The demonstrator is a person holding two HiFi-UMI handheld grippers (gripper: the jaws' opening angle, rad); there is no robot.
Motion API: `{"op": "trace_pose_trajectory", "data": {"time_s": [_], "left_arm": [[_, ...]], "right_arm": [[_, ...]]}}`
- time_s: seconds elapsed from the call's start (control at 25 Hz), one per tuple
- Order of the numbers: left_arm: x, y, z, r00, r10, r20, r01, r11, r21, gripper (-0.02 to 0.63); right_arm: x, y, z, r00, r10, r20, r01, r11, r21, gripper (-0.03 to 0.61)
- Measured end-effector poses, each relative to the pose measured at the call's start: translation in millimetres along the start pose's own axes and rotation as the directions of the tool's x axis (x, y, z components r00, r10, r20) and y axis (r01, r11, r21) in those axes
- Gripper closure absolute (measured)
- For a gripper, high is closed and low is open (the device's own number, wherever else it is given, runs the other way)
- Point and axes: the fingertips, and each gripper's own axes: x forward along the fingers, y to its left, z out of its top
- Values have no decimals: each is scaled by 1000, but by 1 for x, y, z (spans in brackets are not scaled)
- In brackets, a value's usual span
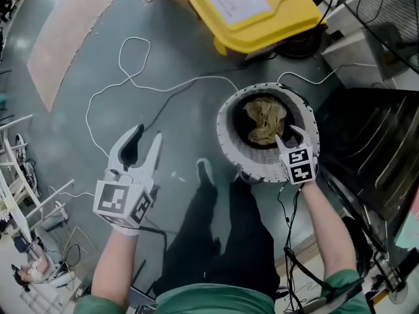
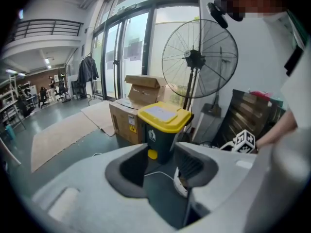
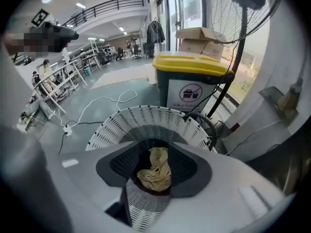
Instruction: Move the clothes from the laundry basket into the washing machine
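Laundry basket (image 1: 230, 120), white, round and perforated, stands on the grey floor (image 1: 78, 57) just ahead of the person. One crumpled tan cloth (image 1: 265, 120) lies at the bottom of the basket, below rim level.

Right gripper (image 1: 289, 136): positioned at the near rim of the basket and pointing steeply down into it. Its jaws stand moderately apart. In the right gripper view the tan cloth appears framed in the gap between the jaws, lying lower in the basket; the pads do not press on it, so nothing is held.

Left gripper (image 1: 145, 139): positioned over bare floor to the left of the basket, well apart from it. Its jaws stand apart with nothing between them; in the left gripper view only floor, a thin white cable (image 1: 124, 84) and a piece of the basket rim show through the gap.

Surroundings: a bin with a yellow lid (image 1: 255, 5) stands beyond the basket, cardboard boxes (image 2: 129, 115) beside the bin, and a pedestal fan (image 2: 199, 57) behind it. A dark machine body (image 1: 373, 142) sits just right of the basket; whether its door is open cannot be told
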Motion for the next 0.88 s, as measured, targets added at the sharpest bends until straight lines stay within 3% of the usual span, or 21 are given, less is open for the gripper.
{"op": "trace_pose_trajectory", "data": {"time_s": [0.32,0.52,0.76,0.88], "left_arm": [[47,36,-81,1000,6,-31,-5,1000,22,442],[68,61,-149,996,29,-79,-29,1000,6,442],[101,87,-217,994,53,-100,-58,997,-47,442],[116,96,-235,993,58,-102,-62,998,-30,442]], "right_arm": [[121,-28,-38,998,-15,-57,12,999,-52,396],[227,-43,-83,989,-21,-149,3,993,-116,349],[323,-68,-140,957,-64,-282,1,976,-220,234],[359,-79,-168,932,-102,-349,0,960,-281,230]]}}
